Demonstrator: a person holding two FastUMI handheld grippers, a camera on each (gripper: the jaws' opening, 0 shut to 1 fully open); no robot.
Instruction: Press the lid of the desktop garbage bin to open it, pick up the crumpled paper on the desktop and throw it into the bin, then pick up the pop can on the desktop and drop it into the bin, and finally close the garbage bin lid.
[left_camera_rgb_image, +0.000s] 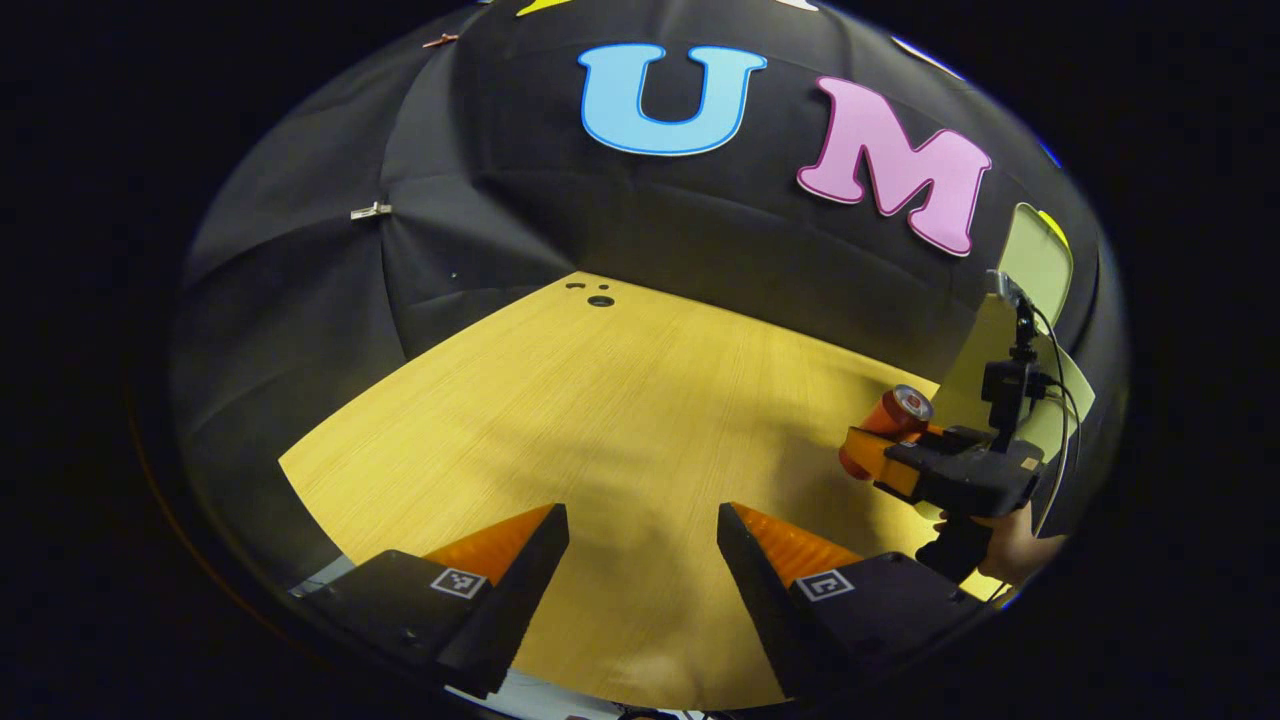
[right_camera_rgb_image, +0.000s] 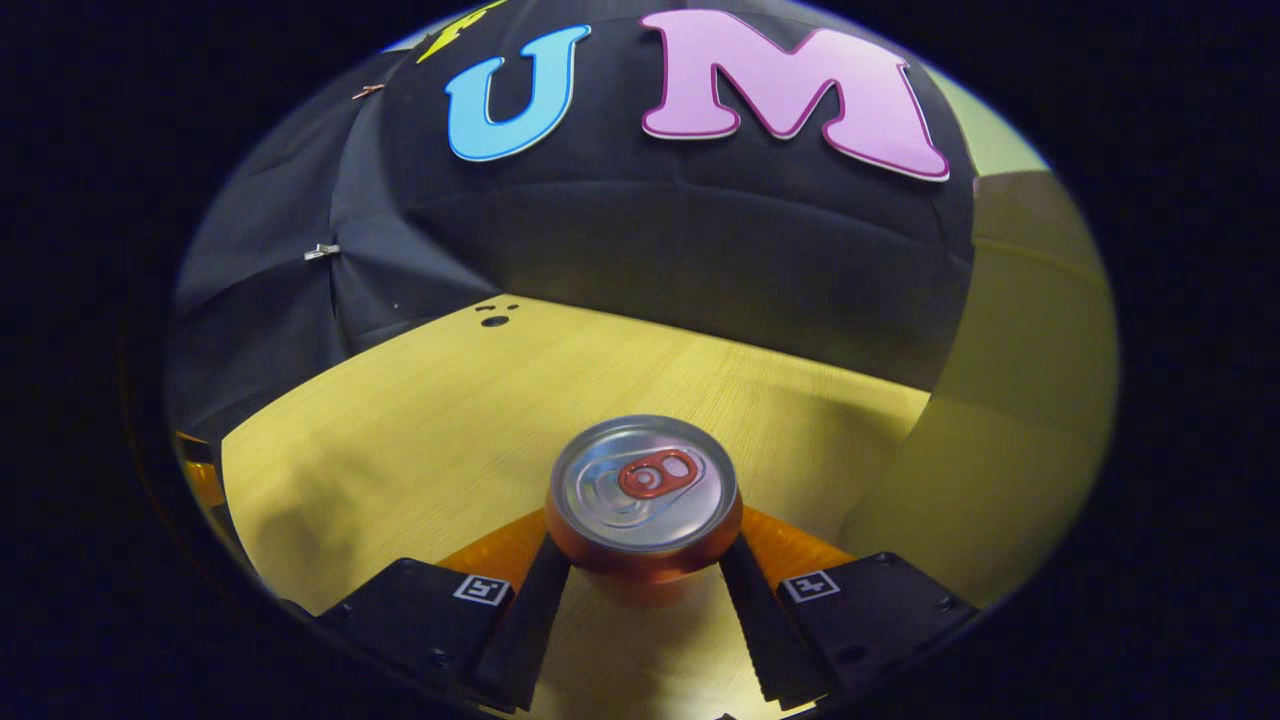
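Note:
In the right gripper view an orange pop can (right_camera_rgb_image: 643, 500) with a silver top and red tab sits between the fingers of my right gripper (right_camera_rgb_image: 645, 560), which is shut on it and holds it above the wooden desktop (right_camera_rgb_image: 420, 420). The left gripper view shows the same can (left_camera_rgb_image: 888, 425) at the far right, tilted and lifted in the right gripper (left_camera_rgb_image: 880, 462), with a hand under it. My left gripper (left_camera_rgb_image: 643, 530) hovers low over the desktop (left_camera_rgb_image: 620, 400), open, nothing between its fingers. A pale yellow-green surface (right_camera_rgb_image: 1010, 420) stands at the right, perhaps the bin.
Black cloth walls close the desk at the back and left. A small round hole (left_camera_rgb_image: 600, 300) lies in the desktop near the far edge. A pale yellow-green panel (left_camera_rgb_image: 1035, 270) rises behind the right gripper, with a cable running along it.

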